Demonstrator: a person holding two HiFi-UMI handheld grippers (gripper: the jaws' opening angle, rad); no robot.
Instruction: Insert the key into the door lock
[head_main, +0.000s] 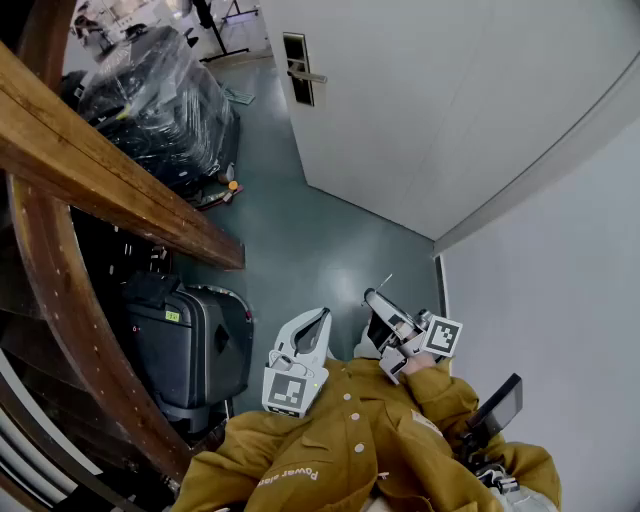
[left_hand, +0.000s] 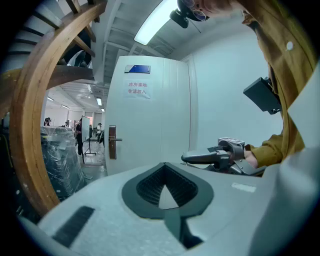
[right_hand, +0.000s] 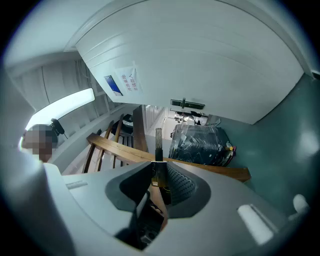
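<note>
The white door stands ahead, its dark lock plate and lever handle on its left side. Both grippers are well short of it, close to my body. My right gripper is shut on a key, whose thin metal shaft sticks out past the jaw tips. In the right gripper view the lock plate lies far beyond the key. My left gripper is shut with nothing between its jaws. In the left gripper view the lock plate shows at mid-left and the right gripper reaches in from the right.
A curved wooden rail and beam run along the left. A dark suitcase stands beside my left gripper. A plastic-wrapped stack sits left of the door. A grey wall closes off the right, and teal floor leads to the door.
</note>
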